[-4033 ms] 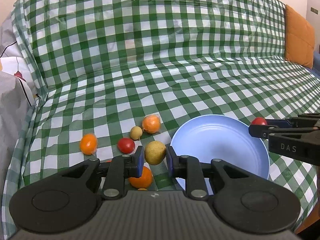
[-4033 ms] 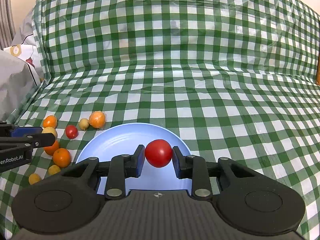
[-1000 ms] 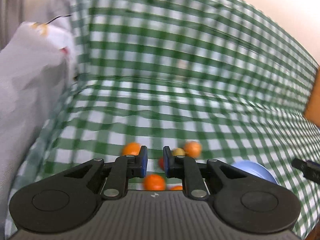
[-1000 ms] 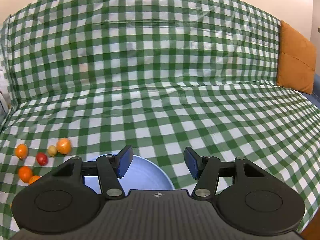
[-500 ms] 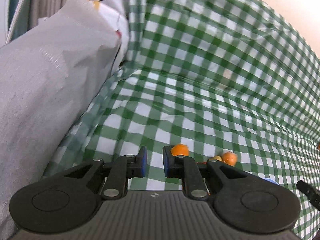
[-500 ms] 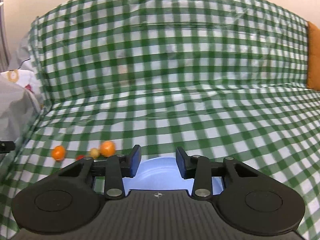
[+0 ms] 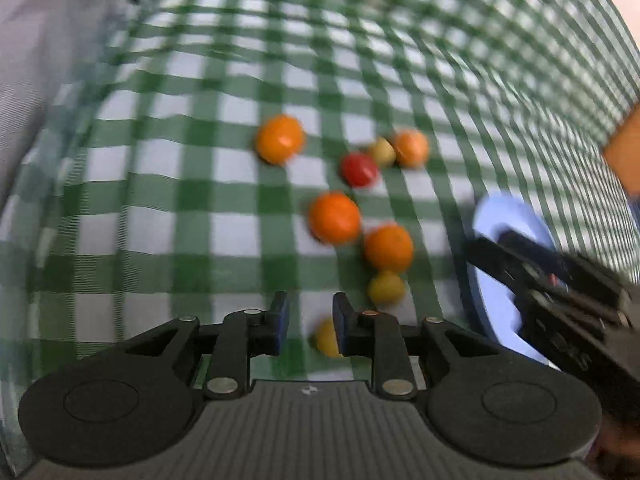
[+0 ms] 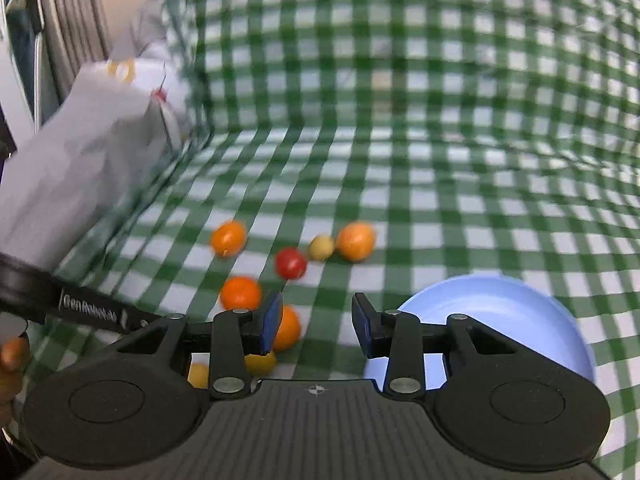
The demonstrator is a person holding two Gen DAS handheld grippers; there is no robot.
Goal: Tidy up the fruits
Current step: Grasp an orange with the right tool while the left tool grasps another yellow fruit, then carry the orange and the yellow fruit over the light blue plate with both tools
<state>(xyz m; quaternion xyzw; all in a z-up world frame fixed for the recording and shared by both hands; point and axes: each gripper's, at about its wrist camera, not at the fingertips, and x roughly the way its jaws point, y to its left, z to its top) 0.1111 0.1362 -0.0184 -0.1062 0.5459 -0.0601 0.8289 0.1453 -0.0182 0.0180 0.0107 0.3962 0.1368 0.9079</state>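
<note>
Several small fruits lie on the green checked cloth: oranges, a red tomato and small yellow fruits. A light blue plate lies to their right. My left gripper hovers over the near fruits, jaws a little apart and empty; a yellow fruit shows just behind its right finger. My right gripper is open and empty between the fruits and the plate. The tomato and oranges show ahead of it.
A grey and white bag stands at the left edge of the cloth. The cloth rises up a backrest behind. An orange cushion is at the far right. The right gripper crosses over the plate in the left wrist view.
Both grippers have swung down and towards the fruits. The fruit and tomato held four seconds ago are out of the jaws. The right jaws have widened slightly since half a second ago.
</note>
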